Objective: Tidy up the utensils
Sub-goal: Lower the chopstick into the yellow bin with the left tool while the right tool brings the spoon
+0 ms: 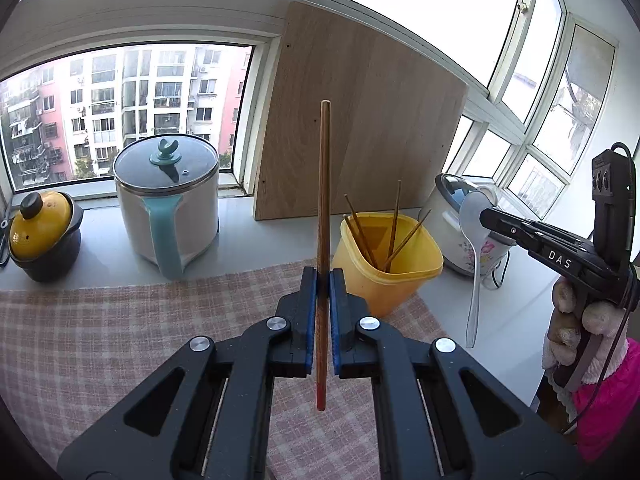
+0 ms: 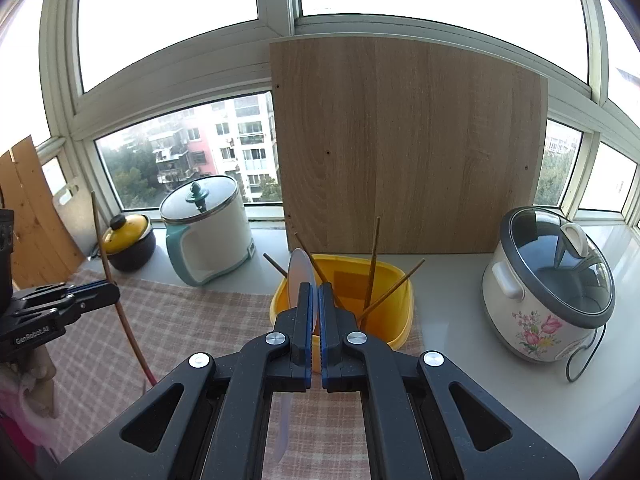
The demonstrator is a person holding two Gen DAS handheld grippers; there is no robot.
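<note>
Left gripper (image 1: 323, 276) clenched on upright brown wooden chopstick (image 1: 323, 184), frame centre; right gripper (image 2: 315, 292) clamping translucent white plastic spoon (image 2: 301, 280) above yellow plastic tub (image 2: 394, 280).

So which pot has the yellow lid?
The small dark pot at the far left of the windowsill, with a black knob on its yellow lid. The tall white pot beside it has a glass lid, and the flowered rice cooker a grey one.

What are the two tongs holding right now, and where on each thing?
Left tongs grip a chopstick below its middle, near the red end. Right tongs grip a white spoon just below its bowl.
</note>
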